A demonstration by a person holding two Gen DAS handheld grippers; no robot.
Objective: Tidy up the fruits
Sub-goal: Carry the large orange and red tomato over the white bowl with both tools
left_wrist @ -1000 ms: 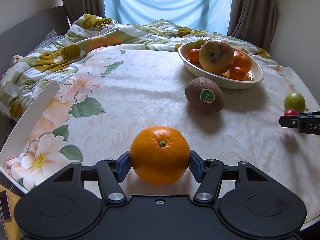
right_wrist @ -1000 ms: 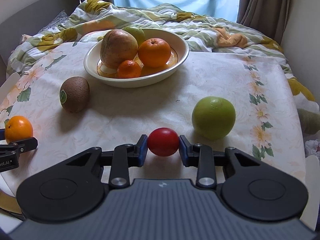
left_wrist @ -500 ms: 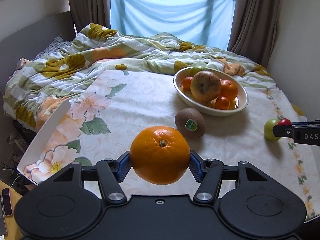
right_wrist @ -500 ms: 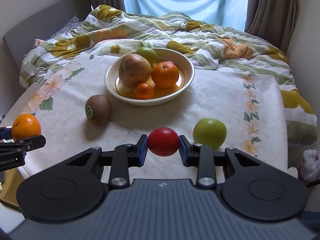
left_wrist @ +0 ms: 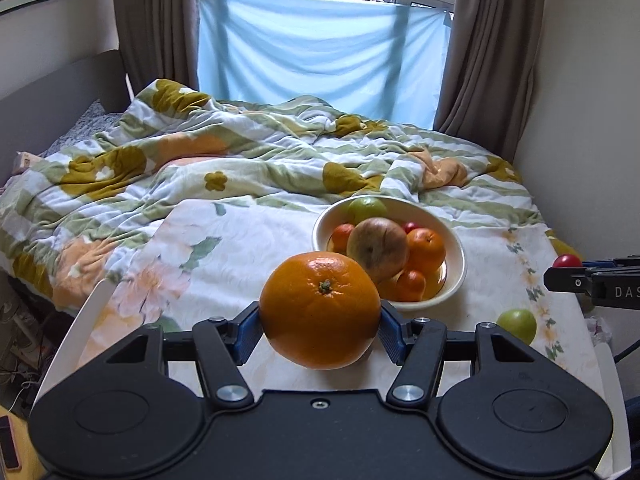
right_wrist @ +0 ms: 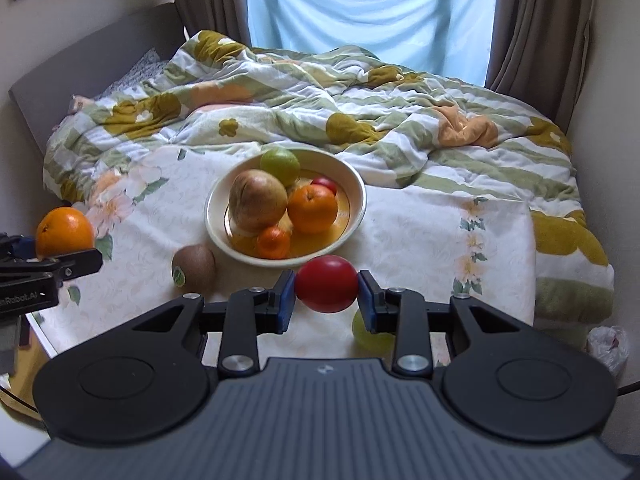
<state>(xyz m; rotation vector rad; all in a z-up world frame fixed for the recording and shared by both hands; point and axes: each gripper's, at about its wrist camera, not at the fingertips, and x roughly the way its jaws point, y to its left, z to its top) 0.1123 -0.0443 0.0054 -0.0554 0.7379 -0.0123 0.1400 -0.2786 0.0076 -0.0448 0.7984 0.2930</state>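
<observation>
Carrying step: left tongs clamped on the orange, right tongs clamped on the red fruit, both held above the worktop near the bowl. Next, probably: lowering each into a free gap inside the bowl, then opening.

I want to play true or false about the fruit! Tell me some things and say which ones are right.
1. The left gripper holds an orange. True.
2. The right gripper is empty. False: it is shut on a red fruit.
3. The kiwi lies in the bowl. False: it lies on the table beside the bowl.
4. A green fruit lies on the table outside the bowl. True.
5. The bowl is empty. False: several fruits are in it.
</observation>
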